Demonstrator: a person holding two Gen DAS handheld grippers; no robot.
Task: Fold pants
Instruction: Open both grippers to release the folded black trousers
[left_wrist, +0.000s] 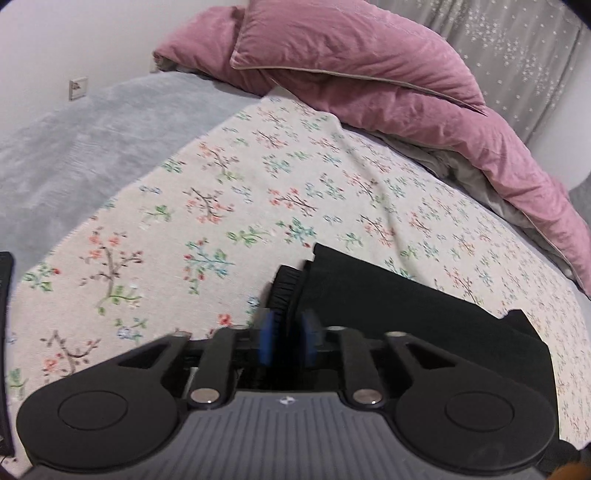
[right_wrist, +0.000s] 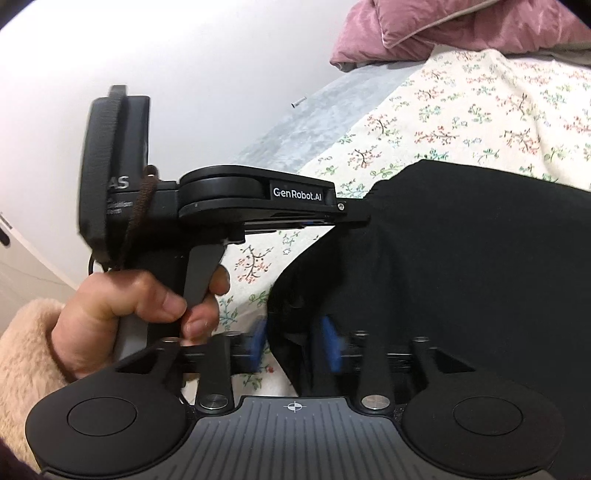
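Observation:
Black pants (left_wrist: 406, 306) lie folded on the floral bedsheet (left_wrist: 221, 184), their ribbed waistband end toward the left gripper. The left gripper (left_wrist: 287, 339) stands open, its blue pads (left_wrist: 266, 341) on either side of the waistband edge with a gap showing. In the right wrist view the pants (right_wrist: 461, 258) fill the right half. The right gripper (right_wrist: 294, 345) is open too, its blurred blue pads (right_wrist: 332, 349) apart around the pants' near left edge. The left gripper (right_wrist: 360, 216) shows from the side at the pants' far edge, held by a hand (right_wrist: 122, 306) in a fluffy beige sleeve.
A pink duvet (left_wrist: 369, 74) is piled along the far side of the bed. A grey blanket (left_wrist: 74, 147) covers the bed left of the floral sheet. A white wall with a socket (left_wrist: 78, 88) stands behind, and a grey starred curtain (left_wrist: 517, 48) at the right.

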